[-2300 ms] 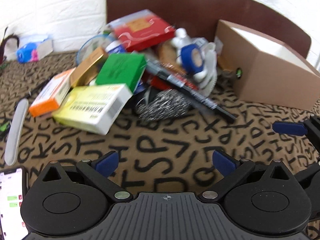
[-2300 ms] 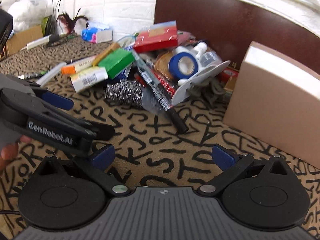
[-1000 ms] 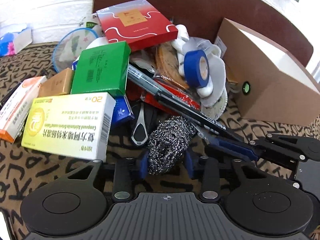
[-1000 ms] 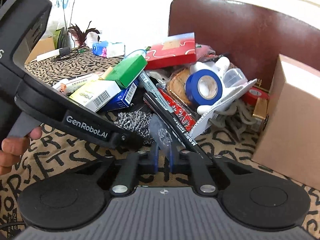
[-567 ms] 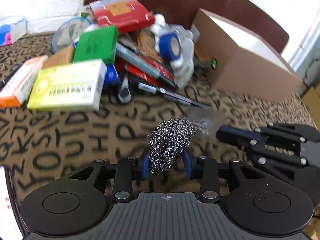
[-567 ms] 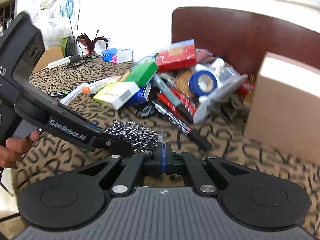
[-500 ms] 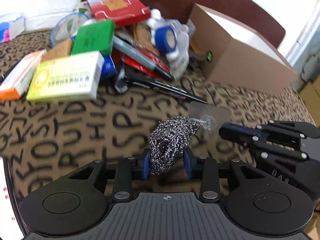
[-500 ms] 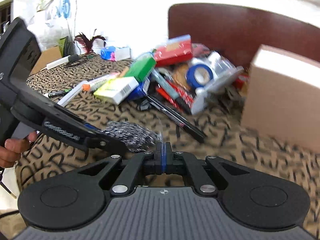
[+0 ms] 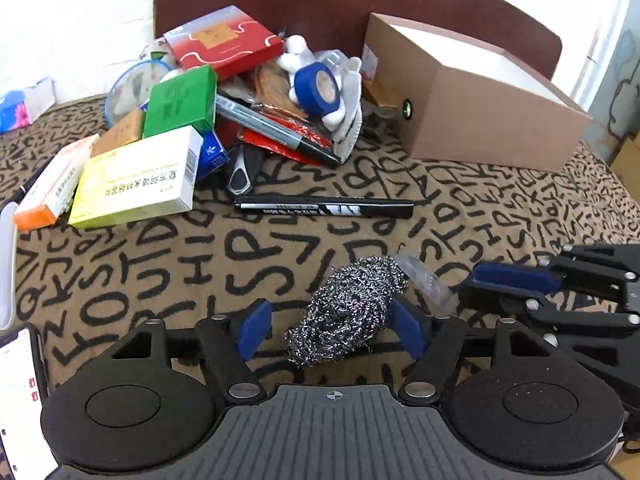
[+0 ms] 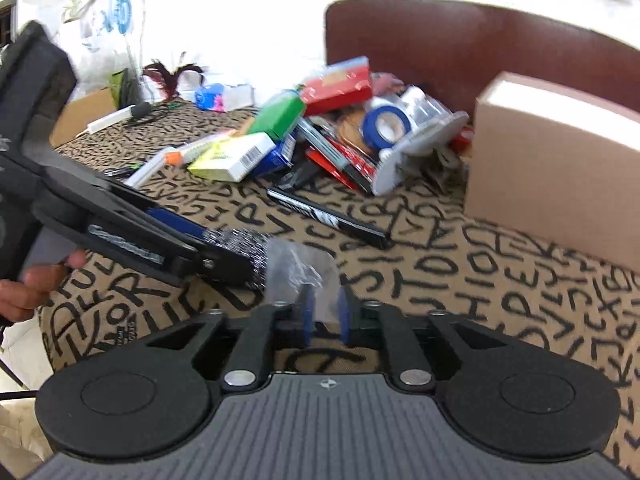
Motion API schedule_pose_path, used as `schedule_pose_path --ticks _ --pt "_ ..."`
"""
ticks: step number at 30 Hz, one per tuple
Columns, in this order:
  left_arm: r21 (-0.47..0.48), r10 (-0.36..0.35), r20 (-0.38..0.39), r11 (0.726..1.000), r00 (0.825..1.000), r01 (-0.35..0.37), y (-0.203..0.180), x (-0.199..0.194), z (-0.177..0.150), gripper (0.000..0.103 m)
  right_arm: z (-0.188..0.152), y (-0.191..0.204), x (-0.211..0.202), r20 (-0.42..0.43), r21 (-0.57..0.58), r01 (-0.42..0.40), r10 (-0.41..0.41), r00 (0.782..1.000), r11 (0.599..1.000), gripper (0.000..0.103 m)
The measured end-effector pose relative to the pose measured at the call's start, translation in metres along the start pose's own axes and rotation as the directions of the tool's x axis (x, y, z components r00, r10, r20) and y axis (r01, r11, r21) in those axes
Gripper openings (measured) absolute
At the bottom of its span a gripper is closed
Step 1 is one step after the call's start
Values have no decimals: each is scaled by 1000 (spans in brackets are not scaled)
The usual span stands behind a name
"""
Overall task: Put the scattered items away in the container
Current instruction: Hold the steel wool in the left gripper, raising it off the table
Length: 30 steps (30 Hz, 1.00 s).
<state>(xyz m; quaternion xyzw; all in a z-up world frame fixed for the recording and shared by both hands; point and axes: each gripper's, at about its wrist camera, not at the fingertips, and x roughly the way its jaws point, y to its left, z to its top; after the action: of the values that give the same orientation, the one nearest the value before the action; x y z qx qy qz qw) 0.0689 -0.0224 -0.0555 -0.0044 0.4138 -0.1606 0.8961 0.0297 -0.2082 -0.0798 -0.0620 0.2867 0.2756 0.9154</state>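
While the steel scourer (image 9: 352, 312) sat on the letter-patterned worktop (image 9: 160, 252), it lay between the parted fingers of the left gripper (image 9: 334, 326).
Left jaws: apart, the right pad (image 9: 408, 330) touching or nearly touching the scourer, the left pad (image 9: 252, 330) clear of it.
Plastic packet: a clear packet (image 10: 300, 276) lay just beside the scourer, on its right.
Right gripper (image 10: 324, 316): jaws slightly apart, either side of the packet's near edge; whether they pinched it could not be told.
Marker: a black marker (image 9: 324, 209) lay alone on the worktop, between the scourer and the heap.
Heap: a yellow box (image 9: 136, 184), a green box (image 9: 180, 100), a red box (image 9: 222, 42), a blue tape roll (image 9: 318, 88) and a grey pen (image 9: 276, 130) were piled together at the back.
Container: a brown cardboard box (image 9: 480, 116) stood right of the heap, well apart from the scourer.
Phone: a phone (image 9: 18, 392) showed at the lower left edge.
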Motion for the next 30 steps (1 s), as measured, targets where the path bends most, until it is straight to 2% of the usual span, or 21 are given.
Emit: schedule_pose_path --ticks 1,3,7,8,9,10,11,13,14,16,20,24,28,30 --pt "-3 -7 -2 1000 1000 7 1 1 1 79 1 2 -2 7 -12 -5 5 1000 1000 42" --pt "-1 -17 -6 1000 1000 17 0 3 2 79 2 6 -4 7 -45 -18 18 1000 999 48" --pt "10 -17 -25 1000 1000 17 -2 11 1 75 -1 15 3 -28 -90 -38 36 999 995 48" --pt "8 -22 -32 1000 999 23 -1 13 1 69 -2 17 7 -37 -103 -32 29 999 994 48" --pt "8 -32 -35 999 999 32 0 13 1 57 -3 19 11 -43 -118 -23 18 999 993 48" --pt "11 -37 -36 999 999 38 0 13 0 54 -3 21 15 -46 -131 -15 9 999 991 47" --pt "17 -38 -35 999 999 39 0 13 0 51 -3 21 18 -47 -136 -6 0 999 991 45" --pt "25 -42 -33 999 999 43 -1 13 0 49 -1 19 25 -50 -131 5 -12 999 991 25" --pt "26 -44 -34 999 998 45 -1 13 0 47 1 17 28 -53 -125 5 -12 999 992 23" --pt "36 -52 -34 998 998 53 -2 13 0 43 4 16 33 -55 -124 -1 -6 998 992 9" --pt "81 -57 -32 995 998 60 -9 12 -2 36 11 14 41 -42 -100 9 -14 999 995 2" --pt "83 -69 -37 994 997 72 -8 13 -2 36 20 4 48 -26 1 -15 15 1000 1000 1" --pt "76 -67 -38 995 997 70 -8 13 -2 37 25 -1 54 -20 56 -38 40 999 998 0" --pt "69 -58 -33 996 998 61 -8 13 -2 41 26 0 53 -17 51 -48 49 999 998 0"
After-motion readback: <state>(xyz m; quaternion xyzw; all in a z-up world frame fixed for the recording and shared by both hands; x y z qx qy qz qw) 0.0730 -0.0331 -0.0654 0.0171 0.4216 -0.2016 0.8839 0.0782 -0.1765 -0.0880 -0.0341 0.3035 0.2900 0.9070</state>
